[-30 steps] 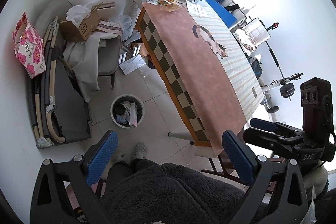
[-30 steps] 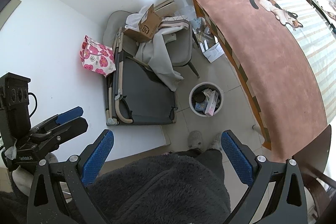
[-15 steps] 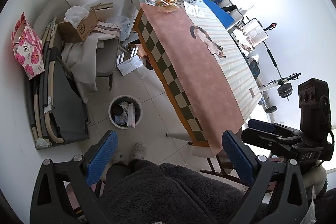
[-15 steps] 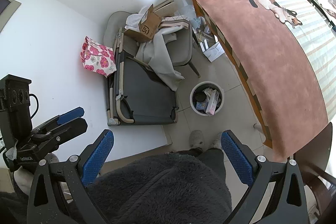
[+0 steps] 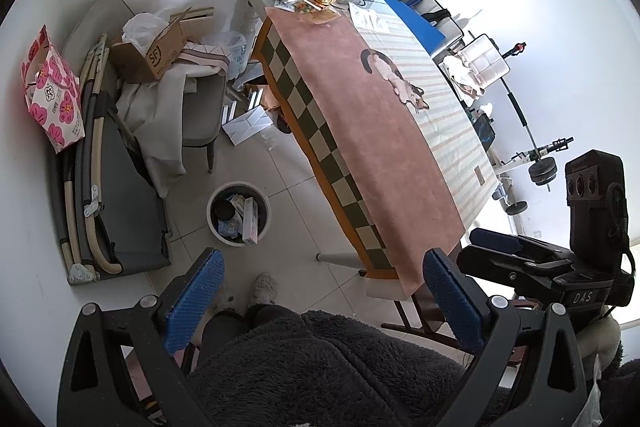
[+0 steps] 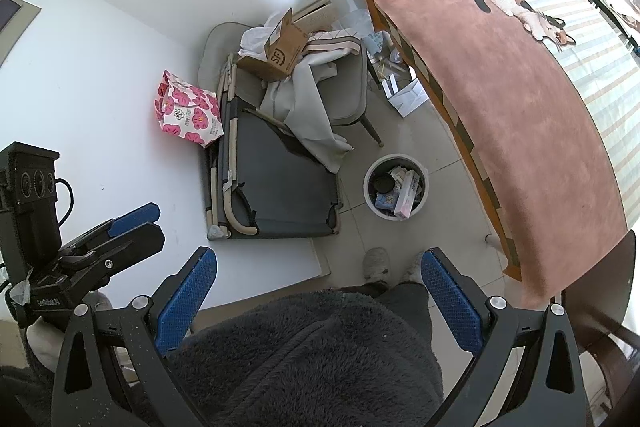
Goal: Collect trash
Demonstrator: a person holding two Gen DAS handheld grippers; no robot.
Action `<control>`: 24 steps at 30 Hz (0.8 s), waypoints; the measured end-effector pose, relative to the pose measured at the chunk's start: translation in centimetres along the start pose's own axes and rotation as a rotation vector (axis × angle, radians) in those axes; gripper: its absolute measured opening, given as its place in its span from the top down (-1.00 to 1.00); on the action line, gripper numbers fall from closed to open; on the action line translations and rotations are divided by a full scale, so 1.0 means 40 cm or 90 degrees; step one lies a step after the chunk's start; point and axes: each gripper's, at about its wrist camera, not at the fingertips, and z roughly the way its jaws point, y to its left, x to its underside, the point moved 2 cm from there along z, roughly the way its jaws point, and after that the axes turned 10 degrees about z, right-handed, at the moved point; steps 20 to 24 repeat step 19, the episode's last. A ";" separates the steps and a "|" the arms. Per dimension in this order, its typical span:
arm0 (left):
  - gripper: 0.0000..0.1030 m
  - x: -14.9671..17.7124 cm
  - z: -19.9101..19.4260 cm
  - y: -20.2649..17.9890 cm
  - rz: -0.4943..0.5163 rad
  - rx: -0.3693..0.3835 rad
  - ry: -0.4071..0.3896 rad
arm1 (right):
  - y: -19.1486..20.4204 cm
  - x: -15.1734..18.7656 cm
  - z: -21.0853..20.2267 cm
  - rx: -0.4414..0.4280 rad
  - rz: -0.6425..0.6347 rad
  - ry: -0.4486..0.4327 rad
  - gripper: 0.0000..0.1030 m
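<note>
Bin (image 5: 239, 213) on floor left of surface (image 5: 384, 131), white, already holding boxes and wrappers. Left gripper (image 5: 320, 303) jaws wide, empty, held high at chest. Right gripper (image 6: 316, 301) same: wide, empty. Step judged: between pickups, scanning. Next calls for spotting loose trash, maybe white paper (image 5: 250, 123) beneath surface edge, lowering one gripper.

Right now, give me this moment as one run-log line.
left gripper: open, empty | right gripper: open, empty | trash bin: on floor beside table, holds trash | both held high over person's lap
</note>
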 end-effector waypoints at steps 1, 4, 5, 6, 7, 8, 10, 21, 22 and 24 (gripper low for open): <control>-0.98 0.000 0.000 -0.001 0.000 -0.001 0.000 | -0.001 0.000 0.000 0.000 0.000 0.001 -1.00; -0.97 0.002 0.000 -0.002 -0.001 0.000 0.000 | 0.006 0.006 -0.001 -0.001 0.001 0.000 -1.00; -0.98 0.002 0.000 -0.002 -0.002 0.000 -0.001 | 0.004 0.004 0.000 -0.001 0.001 0.000 -1.00; -0.98 0.002 0.000 -0.001 -0.002 -0.001 -0.001 | 0.004 0.003 0.001 -0.001 0.001 0.000 -1.00; -0.98 0.000 0.000 -0.001 -0.001 0.000 0.000 | 0.007 0.004 0.002 -0.001 0.002 0.000 -1.00; -0.98 -0.001 0.000 0.000 0.000 0.000 0.000 | 0.009 0.006 0.002 -0.001 0.003 0.000 -1.00; -0.98 -0.001 -0.001 0.000 0.000 0.000 0.000 | 0.011 0.009 0.001 -0.002 0.003 0.000 -1.00; -0.98 -0.003 -0.001 0.000 0.002 0.002 0.000 | 0.017 0.008 0.008 -0.003 0.004 0.001 -1.00; -0.98 -0.003 -0.001 0.000 0.002 0.002 0.000 | 0.017 0.008 0.008 -0.003 0.004 0.001 -1.00; -0.98 -0.003 -0.001 0.000 0.002 0.002 0.000 | 0.017 0.008 0.008 -0.003 0.004 0.001 -1.00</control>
